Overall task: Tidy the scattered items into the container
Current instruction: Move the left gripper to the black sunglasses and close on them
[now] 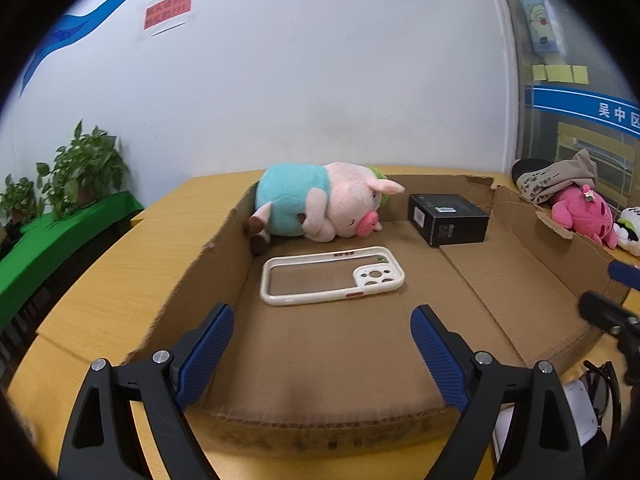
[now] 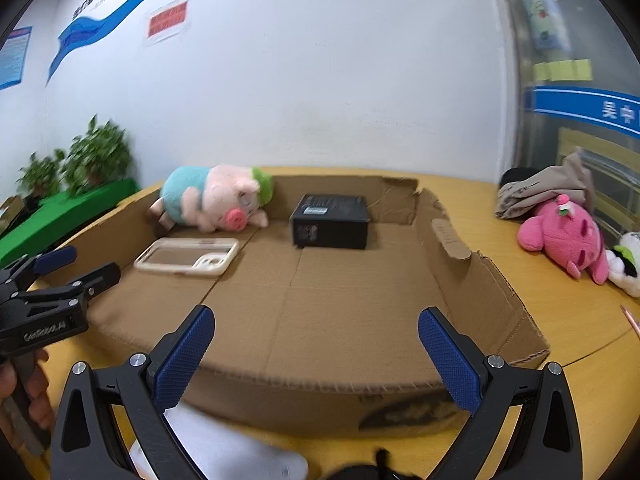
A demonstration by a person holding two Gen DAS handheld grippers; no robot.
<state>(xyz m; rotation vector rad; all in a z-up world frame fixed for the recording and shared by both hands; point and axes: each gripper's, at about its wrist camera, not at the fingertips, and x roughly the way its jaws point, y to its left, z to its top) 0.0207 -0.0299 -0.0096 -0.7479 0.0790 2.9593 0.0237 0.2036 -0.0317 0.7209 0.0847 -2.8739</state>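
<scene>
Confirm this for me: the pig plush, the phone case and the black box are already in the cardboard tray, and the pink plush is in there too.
Not quite. The pink plush lies on the table outside the cardboard tray, to its right, as the right wrist view shows. The pig plush, phone case and black box are in the tray.

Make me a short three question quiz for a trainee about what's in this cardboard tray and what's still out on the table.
1. True or false: the black box lies inside the cardboard tray.
2. Which item lies nearest the left gripper? A) phone case B) pig plush C) pink plush
3. Fill in: both the left gripper and the right gripper have their jaws ____.

Key: 1 true. 2 A; it lies flat in the tray just ahead of the blue pads. 3 open, with nothing between them; the pink plush remains outside the tray on the table.
</scene>
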